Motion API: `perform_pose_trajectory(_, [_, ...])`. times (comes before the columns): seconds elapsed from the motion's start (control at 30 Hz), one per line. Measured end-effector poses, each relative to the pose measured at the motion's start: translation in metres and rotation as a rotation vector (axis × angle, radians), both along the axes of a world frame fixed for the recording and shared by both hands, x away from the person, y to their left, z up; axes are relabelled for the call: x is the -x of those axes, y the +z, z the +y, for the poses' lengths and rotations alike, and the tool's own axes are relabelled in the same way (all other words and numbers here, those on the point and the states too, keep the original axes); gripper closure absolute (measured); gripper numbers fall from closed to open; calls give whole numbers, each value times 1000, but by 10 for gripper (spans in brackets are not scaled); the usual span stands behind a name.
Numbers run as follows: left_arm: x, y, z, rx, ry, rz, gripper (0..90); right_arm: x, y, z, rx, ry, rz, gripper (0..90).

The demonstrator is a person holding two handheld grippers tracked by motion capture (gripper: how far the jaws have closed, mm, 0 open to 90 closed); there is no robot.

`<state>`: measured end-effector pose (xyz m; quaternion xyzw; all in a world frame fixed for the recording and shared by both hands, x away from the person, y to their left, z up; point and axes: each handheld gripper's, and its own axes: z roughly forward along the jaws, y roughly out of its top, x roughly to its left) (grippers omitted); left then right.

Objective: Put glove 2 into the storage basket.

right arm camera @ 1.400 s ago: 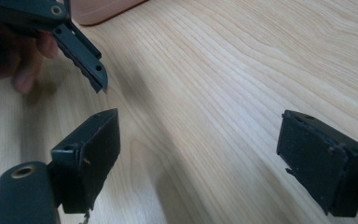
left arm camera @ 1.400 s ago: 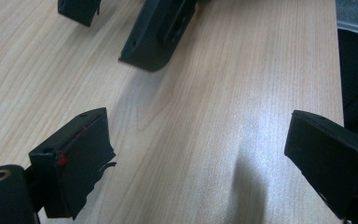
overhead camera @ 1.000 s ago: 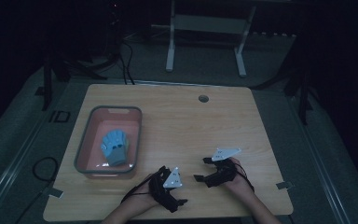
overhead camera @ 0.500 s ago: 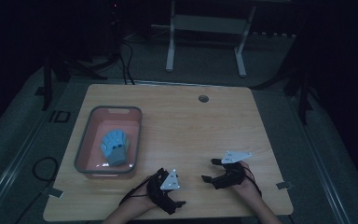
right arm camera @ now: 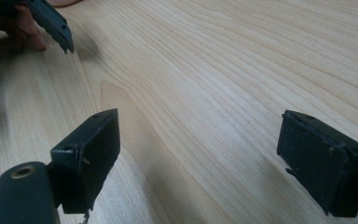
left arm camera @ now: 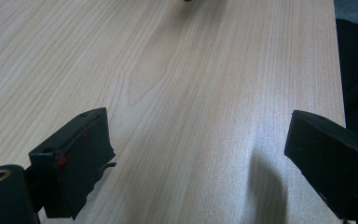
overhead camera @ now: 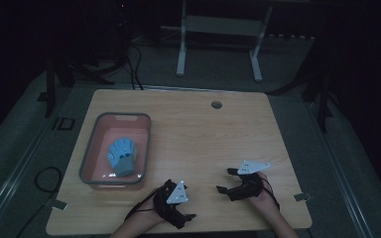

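Glove (overhead camera: 122, 156), pale blue and lying flat in the bin, is taken as the thing to be handled, since nothing else on the table could be picked up. Largest first: the wooden table (overhead camera: 193, 134) is seen bare across its middle and right. The grey-rimmed, pink-floored bin (overhead camera: 146, 144) stands at its left, with the glove inside it, toward the near end. The left gripper (left arm camera: 200, 158) is held low at the near edge just right of the bin, its jaws spread wide with nothing between them. The right gripper (right arm camera: 198, 154) is held further right, likewise gaping over bare wood, well apart from the bin.

It is judged that a reach into the bin could snag a jaw on the rim, tipping or dragging the bin. A flat, limp glove could also be missed if the pads skate over the fabric, or the bin floor could be struck hard.
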<state>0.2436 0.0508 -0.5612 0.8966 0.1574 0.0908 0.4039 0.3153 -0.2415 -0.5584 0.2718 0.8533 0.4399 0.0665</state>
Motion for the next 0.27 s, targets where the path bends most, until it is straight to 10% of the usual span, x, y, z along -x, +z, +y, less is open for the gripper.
perform_pose_trajectory(0.27, [-1, 0, 1, 6, -1, 0, 75, 0, 0, -1, -10, -2, 2, 133])
